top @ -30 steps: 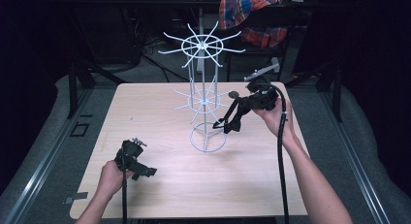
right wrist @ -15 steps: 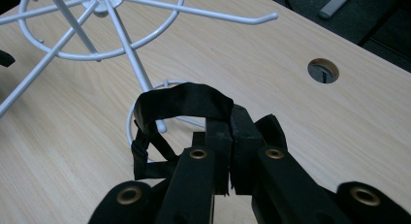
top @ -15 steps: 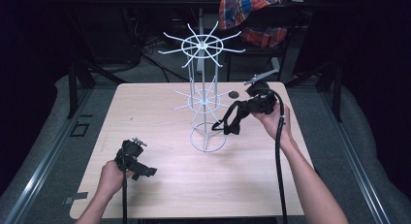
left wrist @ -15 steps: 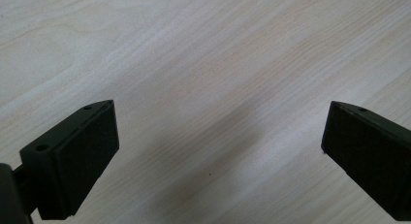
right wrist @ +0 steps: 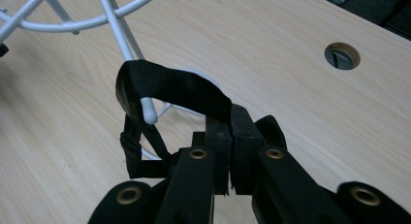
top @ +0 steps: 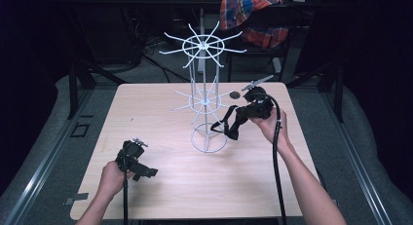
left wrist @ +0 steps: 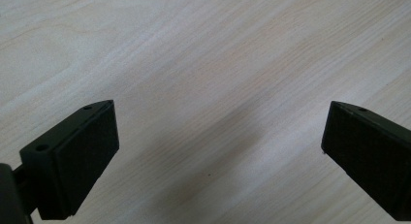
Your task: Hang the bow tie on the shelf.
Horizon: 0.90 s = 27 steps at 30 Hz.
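Slippage is the risk — the right gripper [right wrist: 229,151], clamped on the black strap [right wrist: 172,90], has its loop barely over a lower hook tip [right wrist: 149,112] of the rack [top: 203,96], and any pull toward the near-right could drag it off, while the left gripper [left wrist: 213,146] gapes empty above the table [top: 146,108].

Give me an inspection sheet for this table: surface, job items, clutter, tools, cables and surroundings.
Surface: light wooden table, round hole near the far right corner.
Job's things: white wire display rack standing mid-table; black fabric strap looped over a lower prong tip.
Clutter: nothing seen.
Grippers: left tool open above bare wood; right tool shut on the strap.
Cables: black cable along the right forearm.
Surroundings: dark room, plaid cloth behind.
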### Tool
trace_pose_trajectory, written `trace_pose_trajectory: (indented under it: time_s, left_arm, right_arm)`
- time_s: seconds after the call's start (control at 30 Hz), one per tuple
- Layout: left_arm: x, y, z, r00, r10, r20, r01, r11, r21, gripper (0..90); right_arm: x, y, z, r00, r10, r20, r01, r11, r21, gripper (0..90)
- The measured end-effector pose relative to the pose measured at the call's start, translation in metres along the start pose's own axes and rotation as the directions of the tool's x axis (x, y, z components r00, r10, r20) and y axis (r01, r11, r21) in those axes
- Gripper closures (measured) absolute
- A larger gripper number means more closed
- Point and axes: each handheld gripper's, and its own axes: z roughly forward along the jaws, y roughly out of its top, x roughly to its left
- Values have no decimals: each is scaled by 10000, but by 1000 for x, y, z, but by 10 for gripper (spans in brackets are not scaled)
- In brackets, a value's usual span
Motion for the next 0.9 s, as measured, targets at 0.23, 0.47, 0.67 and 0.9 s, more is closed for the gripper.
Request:
trace_pose_trajectory:
  time_s: [0.23,0.47,0.67,0.9]
  left_arm:
    - [1,-1,-1,10000,19,12,-19,10000,-8,1]
    - [0,0,-1,10000,43,14,-43,10000,3,1]
    - [0,0,0,10000,22,29,-22,10000,-4,1]
    - [-1,0,0,10000,27,20,-27,10000,-2,1]
  right_arm:
    - [3,-4,7,9994,1,-352,3,9999,135,872]
    - [3,-8,6,9991,-52,-431,56,10000,78,762]
    - [4,-12,-1,9988,-255,-430,253,9997,-45,621]
    - [7,-19,-18,9976,-436,-532,436,9990,5,419]
